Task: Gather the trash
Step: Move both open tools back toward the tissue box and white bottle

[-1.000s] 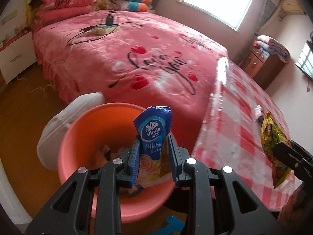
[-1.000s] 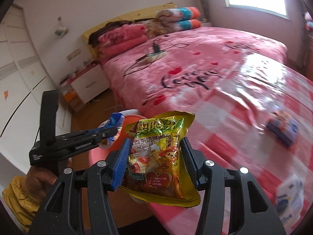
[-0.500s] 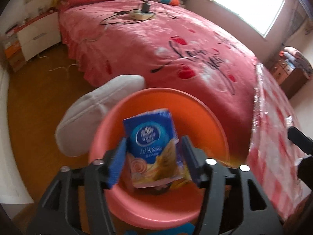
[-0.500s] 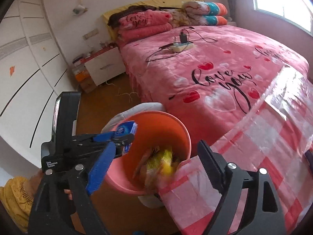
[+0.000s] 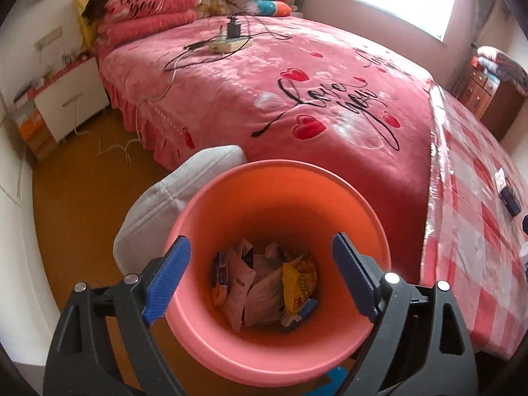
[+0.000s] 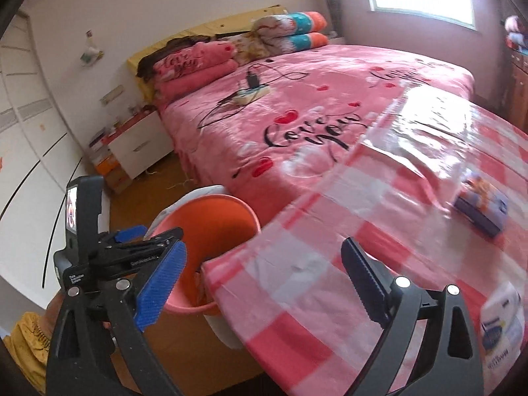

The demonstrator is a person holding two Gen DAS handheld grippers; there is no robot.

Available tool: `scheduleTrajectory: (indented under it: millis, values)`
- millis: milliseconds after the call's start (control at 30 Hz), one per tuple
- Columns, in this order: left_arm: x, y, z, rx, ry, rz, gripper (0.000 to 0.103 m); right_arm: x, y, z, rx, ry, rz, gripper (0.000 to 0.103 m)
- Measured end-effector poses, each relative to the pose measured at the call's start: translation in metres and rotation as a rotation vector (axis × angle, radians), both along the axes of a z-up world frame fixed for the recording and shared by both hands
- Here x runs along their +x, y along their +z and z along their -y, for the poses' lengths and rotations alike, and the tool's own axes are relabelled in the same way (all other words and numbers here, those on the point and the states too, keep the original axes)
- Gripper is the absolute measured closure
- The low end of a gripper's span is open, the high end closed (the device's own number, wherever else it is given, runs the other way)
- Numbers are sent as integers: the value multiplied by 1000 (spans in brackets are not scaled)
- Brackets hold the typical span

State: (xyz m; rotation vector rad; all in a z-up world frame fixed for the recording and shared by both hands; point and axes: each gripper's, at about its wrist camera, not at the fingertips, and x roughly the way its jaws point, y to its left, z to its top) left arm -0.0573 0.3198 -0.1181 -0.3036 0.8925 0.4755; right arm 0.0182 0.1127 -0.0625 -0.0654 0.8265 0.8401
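The white packet (image 6: 501,326) at lower right is cut off by the frame's edge. The surface (image 6: 297,283) hides the orange bin's (image 6: 211,217) right side. Its wrappers (image 5: 264,280) are too crumpled to tell apart.

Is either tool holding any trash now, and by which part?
Nothing is held. The left tool and the right tool are opening, empty; the wrappers lie in the bin.

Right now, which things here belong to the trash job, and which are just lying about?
Job: bin, wrappers in it, purple pack, white pack, left gripper, right gripper, both opening, empty.

Lying about: power strip, pillows, nightstand.
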Motion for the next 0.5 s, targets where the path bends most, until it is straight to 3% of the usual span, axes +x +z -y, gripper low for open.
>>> scheduleTrajectory:
  millis: [500]
  values:
    - [16,34,53,145,-108,18,14,-5,11,57,47,-113,50,9]
